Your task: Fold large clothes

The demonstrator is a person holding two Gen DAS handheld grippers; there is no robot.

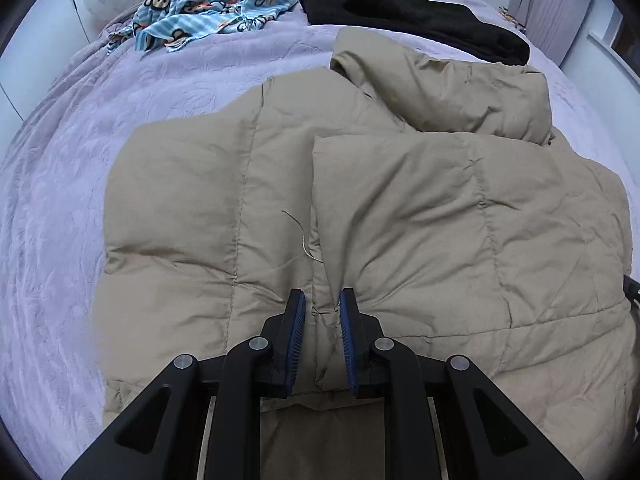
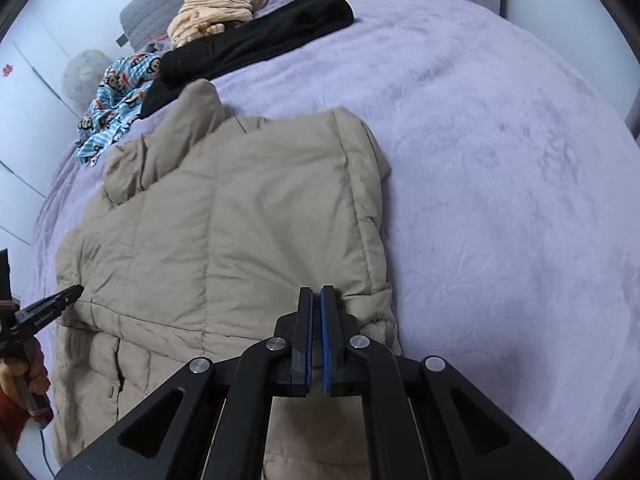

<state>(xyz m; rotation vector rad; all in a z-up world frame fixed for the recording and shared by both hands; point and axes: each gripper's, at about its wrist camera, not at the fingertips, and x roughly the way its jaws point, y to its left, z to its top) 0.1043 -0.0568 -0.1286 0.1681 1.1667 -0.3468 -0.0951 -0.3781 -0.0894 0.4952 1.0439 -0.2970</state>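
Tan puffer jacket [image 1: 360, 208] lies partly folded on lavender bedspread [image 1: 72, 184], filling centre of both views; left gripper [image 1: 322, 300] at 6 o'clock, clenched on a pinch of jacket fabric; right gripper [image 2: 316, 292] at 6 o'clock, jaws nearly together over jacket's right edge, grasp of fabric not discernible; black garment [image 1: 420, 24] at 12 o'clock.

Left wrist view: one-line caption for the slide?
Left gripper pinching a ridge of the tan puffer jacket on the lilac bedspread, jaws nearly closed.
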